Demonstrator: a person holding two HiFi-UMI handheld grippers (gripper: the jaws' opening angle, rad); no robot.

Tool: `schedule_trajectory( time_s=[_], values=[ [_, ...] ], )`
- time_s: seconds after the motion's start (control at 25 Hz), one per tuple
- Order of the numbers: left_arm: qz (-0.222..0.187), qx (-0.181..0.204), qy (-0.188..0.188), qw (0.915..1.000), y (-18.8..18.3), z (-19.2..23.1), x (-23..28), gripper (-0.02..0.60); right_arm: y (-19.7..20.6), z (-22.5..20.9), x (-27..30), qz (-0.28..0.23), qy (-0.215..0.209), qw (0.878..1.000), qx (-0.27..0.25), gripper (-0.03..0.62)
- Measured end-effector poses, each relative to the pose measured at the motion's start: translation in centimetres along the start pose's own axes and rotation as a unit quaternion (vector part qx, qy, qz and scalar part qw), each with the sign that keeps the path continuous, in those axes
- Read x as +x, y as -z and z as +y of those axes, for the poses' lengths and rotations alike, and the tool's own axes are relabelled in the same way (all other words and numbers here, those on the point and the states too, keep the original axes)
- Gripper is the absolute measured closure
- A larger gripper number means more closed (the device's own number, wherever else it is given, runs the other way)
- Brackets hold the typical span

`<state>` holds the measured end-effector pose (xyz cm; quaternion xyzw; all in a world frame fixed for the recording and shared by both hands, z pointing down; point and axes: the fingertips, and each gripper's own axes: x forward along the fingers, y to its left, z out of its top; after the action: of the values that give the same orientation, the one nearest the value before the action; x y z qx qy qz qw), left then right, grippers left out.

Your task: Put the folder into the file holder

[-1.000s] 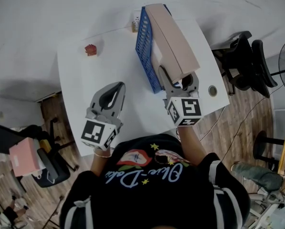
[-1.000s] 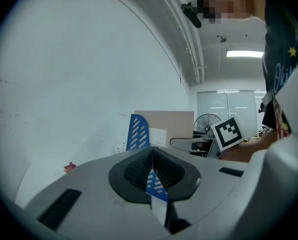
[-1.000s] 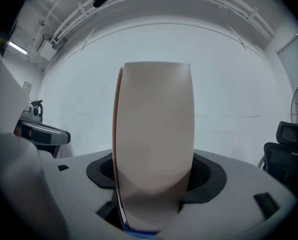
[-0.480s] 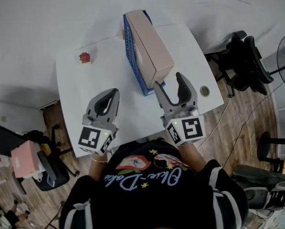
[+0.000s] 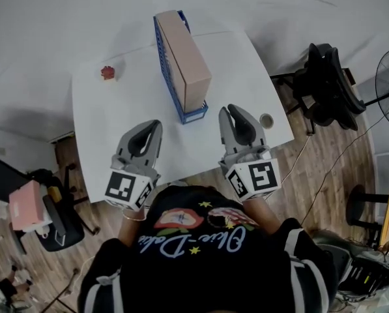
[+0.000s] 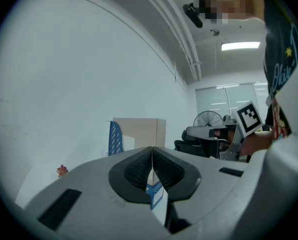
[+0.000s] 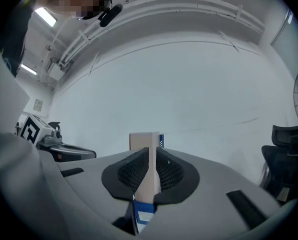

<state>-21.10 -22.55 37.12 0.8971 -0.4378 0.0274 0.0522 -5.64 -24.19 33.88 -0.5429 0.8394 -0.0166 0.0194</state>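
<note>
Head view: tan box folder stands inside the blue file holder on the white table. Its long axis runs away from the person, ahead of and between both grippers, neither plainly nearer. Left gripper view: the left gripper is clenched on nothing. Right gripper view: the right gripper has just been closing to what looks like a thin slit, empty, aimed at the folder's near end. The placing seems done.

Left tongs level, jaws together; right tongs level, jaws just closing to a narrow, empty slit.
</note>
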Motion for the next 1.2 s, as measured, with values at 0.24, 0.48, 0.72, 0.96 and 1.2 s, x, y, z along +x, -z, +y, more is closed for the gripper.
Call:
schedule_trajectory(
  time_s=[0.24, 0.48, 0.72, 0.96, 1.2],
  values=[
    [-0.013, 0.004, -0.011, 0.9998, -0.5, -1.5, -0.8, 0.577, 0.1, -0.3, -0.7, 0.002, -0.011, 1.000, 0.009, 0.577],
    [-0.019, 0.007, -0.021, 0.9996, -1.1, -1.9, -1.4, 0.577, 0.0, -0.1, -0.9, 0.002, -0.024, 1.000, 0.012, 0.594],
    [-0.018, 0.009, -0.022, 0.9996, -1.3, -2.2, -1.4, 0.577, -0.1, 0.3, -0.9, 0.001, -0.036, 0.999, 0.011, 0.595],
    [-0.020, 0.013, -0.023, 0.9995, -1.4, -2.3, -1.5, 0.577, 0.2, 0.5, -1.0, 0.005, -0.039, 0.999, -0.001, 0.595],
    [-0.019, 0.015, -0.020, 0.9995, -1.4, -2.2, -1.2, 0.577, 0.4, 0.6, -0.7, 0.009, -0.043, 0.999, 0.000, 0.595]
  ],
)
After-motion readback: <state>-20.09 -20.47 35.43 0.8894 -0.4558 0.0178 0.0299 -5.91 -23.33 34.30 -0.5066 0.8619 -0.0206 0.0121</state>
